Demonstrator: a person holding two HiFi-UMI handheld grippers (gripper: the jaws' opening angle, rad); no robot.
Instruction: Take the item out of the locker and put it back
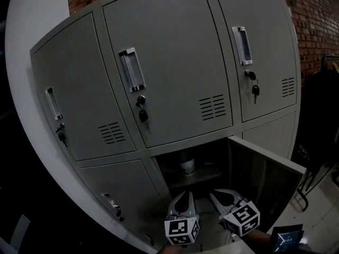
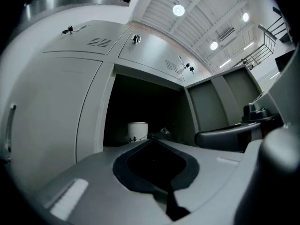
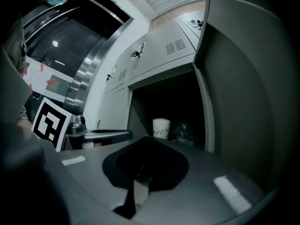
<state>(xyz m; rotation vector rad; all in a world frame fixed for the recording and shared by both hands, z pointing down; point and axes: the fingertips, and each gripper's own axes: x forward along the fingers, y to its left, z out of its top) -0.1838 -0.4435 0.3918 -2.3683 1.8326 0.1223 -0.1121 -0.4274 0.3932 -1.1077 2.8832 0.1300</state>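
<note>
I have both tongs level in front of the locker (image 1: pixel 175 62), side by side and aimed into its one open compartment. The left tongs (image 1: pixel 185 193) are closed tip to tip with nothing between them, which the left gripper view shows plainly (image 2: pixel 152 140). The right tongs (image 1: pixel 214 193) look the same in the right gripper view (image 3: pixel 145 138): tips together and nothing held. Each carries its marker cube at the near end, the left cube (image 1: pixel 181 232) just beside the right cube (image 1: pixel 241 217).

The cup (image 1: pixel 187 165) is in the open compartment, in the bottom row under the middle door. It is white, stands upright on the shelf (image 1: pixel 198 177) and is apart from both tongs. From the left tongs it shows just left of the closed tips (image 2: pixel 138 131). From the right tongs it sits just right of them (image 3: pixel 161 128). Beside it, further right on the same shelf, lies something clear and crumpled (image 3: pixel 185 132), and I cannot tell what it is.

The compartment's door (image 1: pixel 259 173) is swung out to the right, and it fills the right side of the right gripper view (image 3: pixel 248 102). The other doors I can see are shut. Keys hang from the locks of the middle door (image 1: pixel 142 112) and the right door (image 1: pixel 255 90) in the upper row. A brick wall (image 1: pixel 312 20) stands behind the locker on the right.
</note>
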